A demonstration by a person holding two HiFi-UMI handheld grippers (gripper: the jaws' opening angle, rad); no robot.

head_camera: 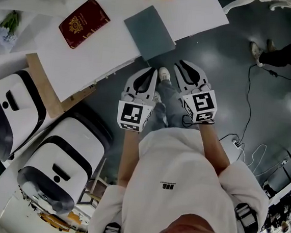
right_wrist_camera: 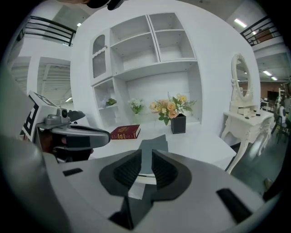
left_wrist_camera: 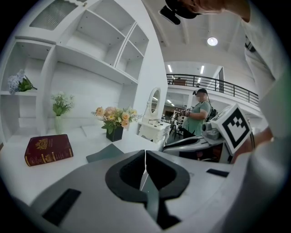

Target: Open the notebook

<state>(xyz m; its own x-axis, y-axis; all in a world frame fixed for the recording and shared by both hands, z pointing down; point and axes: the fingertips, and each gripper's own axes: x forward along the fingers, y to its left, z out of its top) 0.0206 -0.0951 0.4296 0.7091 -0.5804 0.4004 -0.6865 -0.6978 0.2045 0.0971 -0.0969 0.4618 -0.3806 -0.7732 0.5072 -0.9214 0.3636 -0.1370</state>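
A closed grey-green notebook [head_camera: 149, 32] lies flat at the near edge of the white table [head_camera: 90, 57]. It also shows in the left gripper view as a notebook [left_wrist_camera: 105, 152] ahead and left of the jaws. In the right gripper view the notebook [right_wrist_camera: 153, 144] sits straight ahead, seen through the gap. Both grippers hover off the table's edge, short of it. My left gripper [head_camera: 150, 73] [left_wrist_camera: 145, 157] has its jaws together with nothing in them. My right gripper [head_camera: 183, 67] [right_wrist_camera: 146, 157] is open and empty.
A dark red book [head_camera: 84, 22] lies left of the notebook. A flower pot [right_wrist_camera: 177, 119] stands at the back of the table under white shelves. Two white cases [head_camera: 64, 167] stand left of me. Cables [head_camera: 245, 143] lie on the floor at right. A white vanity [right_wrist_camera: 245, 118] stands at right.
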